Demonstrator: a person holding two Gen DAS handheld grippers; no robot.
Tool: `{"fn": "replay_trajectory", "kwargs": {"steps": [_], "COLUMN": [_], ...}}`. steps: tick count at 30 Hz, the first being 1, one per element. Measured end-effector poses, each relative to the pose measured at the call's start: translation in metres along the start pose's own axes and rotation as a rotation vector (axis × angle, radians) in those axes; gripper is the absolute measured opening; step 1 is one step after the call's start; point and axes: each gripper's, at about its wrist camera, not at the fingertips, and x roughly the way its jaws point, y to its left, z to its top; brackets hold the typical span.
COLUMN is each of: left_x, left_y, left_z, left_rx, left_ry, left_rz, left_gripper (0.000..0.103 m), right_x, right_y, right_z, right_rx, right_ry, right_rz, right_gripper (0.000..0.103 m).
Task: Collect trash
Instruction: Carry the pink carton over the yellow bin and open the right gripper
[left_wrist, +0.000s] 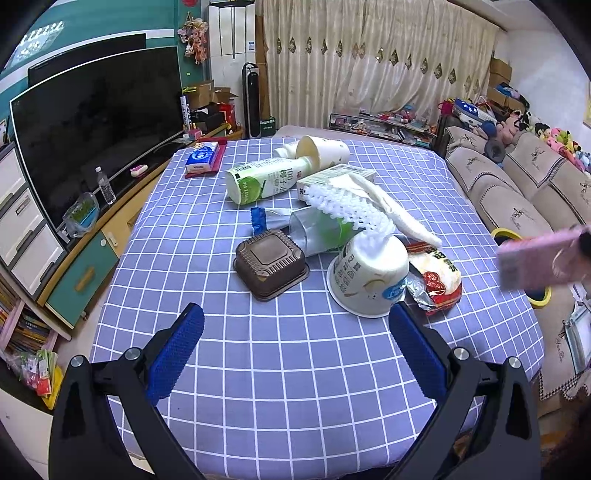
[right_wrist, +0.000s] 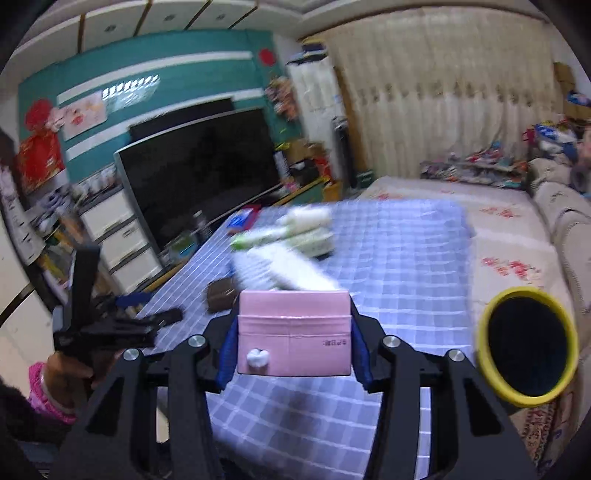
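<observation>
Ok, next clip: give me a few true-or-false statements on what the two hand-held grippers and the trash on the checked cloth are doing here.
1. The right hand-held gripper is clamped on a pink carton. True.
2. The left hand-held gripper holds the brown tray. False: its jaws stand open and empty over the checked tablecloth, short of the tray.
3. A yellow-rimmed bin stands off the table's right side. True.
4. The green-and-white bottle stands upright. False: it lies on its side.
5. The white paper cup nearest the left hand-held gripper sits mouth up. False: it is tipped over, mouth towards the camera.
</observation>
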Motion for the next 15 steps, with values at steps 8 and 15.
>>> {"fn": "replay_trajectory", "kwargs": {"steps": [8, 15], "left_x": [0.003, 0.01], "left_y": [-0.007, -0.021], "left_z": [0.0, 0.005], "left_rx": [0.016, 0.049], "left_ry": [-0.003, 0.006], "left_rz": [-0.01, -0.012], "left_gripper": [0.099, 0.099], "right_x": [-0.021, 0.051], "right_y": [-0.112, -0.229], "right_z": [0.01, -0.036], "right_rx": [0.169, 0.328], "right_ry": [-0.062, 0.211], "right_rz": [-0.454, -0.681], "right_gripper": [0.048, 0.048]}}
